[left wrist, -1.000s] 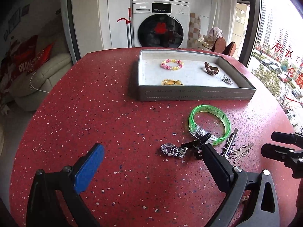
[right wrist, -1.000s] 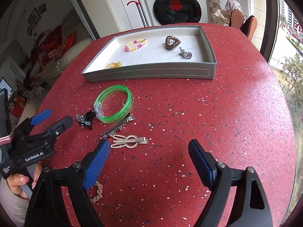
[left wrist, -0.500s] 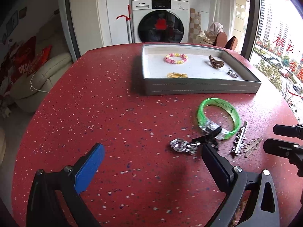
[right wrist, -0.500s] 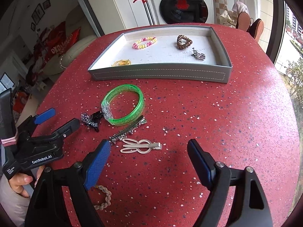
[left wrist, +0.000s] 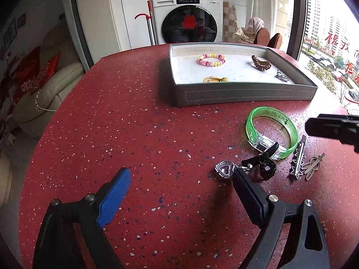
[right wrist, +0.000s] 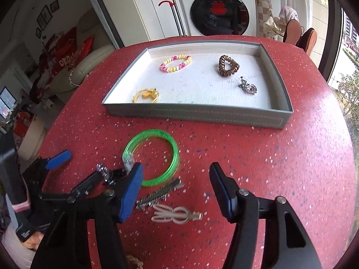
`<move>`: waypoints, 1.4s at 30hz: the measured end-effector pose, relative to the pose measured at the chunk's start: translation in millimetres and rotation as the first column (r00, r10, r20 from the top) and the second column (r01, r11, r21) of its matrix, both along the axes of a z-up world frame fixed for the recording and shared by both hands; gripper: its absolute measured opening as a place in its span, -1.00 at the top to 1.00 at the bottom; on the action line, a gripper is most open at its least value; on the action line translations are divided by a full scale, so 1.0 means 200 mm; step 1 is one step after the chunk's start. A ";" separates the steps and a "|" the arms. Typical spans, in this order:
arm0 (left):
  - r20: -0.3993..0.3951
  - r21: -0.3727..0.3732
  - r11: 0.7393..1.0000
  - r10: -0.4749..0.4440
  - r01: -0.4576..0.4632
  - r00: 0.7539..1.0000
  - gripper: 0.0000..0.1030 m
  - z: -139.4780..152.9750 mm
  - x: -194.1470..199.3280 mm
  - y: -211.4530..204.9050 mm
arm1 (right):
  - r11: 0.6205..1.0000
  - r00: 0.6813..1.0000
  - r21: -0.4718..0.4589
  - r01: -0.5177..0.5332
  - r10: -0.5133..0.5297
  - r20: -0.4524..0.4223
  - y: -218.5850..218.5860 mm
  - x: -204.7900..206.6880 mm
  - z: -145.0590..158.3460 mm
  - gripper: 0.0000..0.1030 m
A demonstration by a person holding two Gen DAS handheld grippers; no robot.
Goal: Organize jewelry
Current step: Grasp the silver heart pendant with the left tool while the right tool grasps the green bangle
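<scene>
target: green bangle (right wrist: 152,157), lower-centre of right wrist view, flat on the red tabletop (right wrist: 280,161), apart from the grey tray (right wrist: 197,114) above it
handling: judged light, stiff plastic, likely slick; pinch across the rim on the open right arc, away from the clear clasp block
look: translucent neon green hoop, clear faceted section at its left
neighbours: black-and-crystal heart charm (left wrist: 226,169) touching bangle's clasp side; star hair clip (right wrist: 160,194) just below; bunny clip (right wrist: 177,216) lower still
left tongs (left wrist: 179,186): spread, empty, right finger beside charm
right tongs (right wrist: 176,186): spread, empty, over bangle's lower rim
tray: four pieces already inside
</scene>
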State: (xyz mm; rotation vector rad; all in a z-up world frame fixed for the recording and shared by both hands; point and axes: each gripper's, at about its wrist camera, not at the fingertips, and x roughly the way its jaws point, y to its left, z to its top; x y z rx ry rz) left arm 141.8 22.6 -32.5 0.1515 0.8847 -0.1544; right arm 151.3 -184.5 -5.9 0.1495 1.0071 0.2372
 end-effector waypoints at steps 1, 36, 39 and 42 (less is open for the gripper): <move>-0.003 0.001 1.000 -0.003 0.003 1.000 -1.00 0.00 0.01 0.00 | 1.000 1.000 -0.003 -0.003 0.003 -0.009 0.00 0.02 -0.01 -0.14; -0.083 -0.076 0.986 -0.156 0.150 0.984 0.04 0.02 0.07 -0.21 | 0.989 0.997 -0.135 -0.060 0.066 0.046 0.02 0.06 -0.07 0.84; -0.074 -0.096 0.987 -0.139 0.131 0.988 0.32 0.04 0.06 -0.19 | 0.991 0.996 -0.120 -0.053 0.061 0.063 0.00 0.04 -0.03 0.84; -0.071 -0.117 0.987 -0.121 0.112 0.990 0.32 0.05 0.06 -0.18 | 0.994 0.996 -0.100 -0.046 0.054 0.071 -0.03 0.03 -0.01 0.85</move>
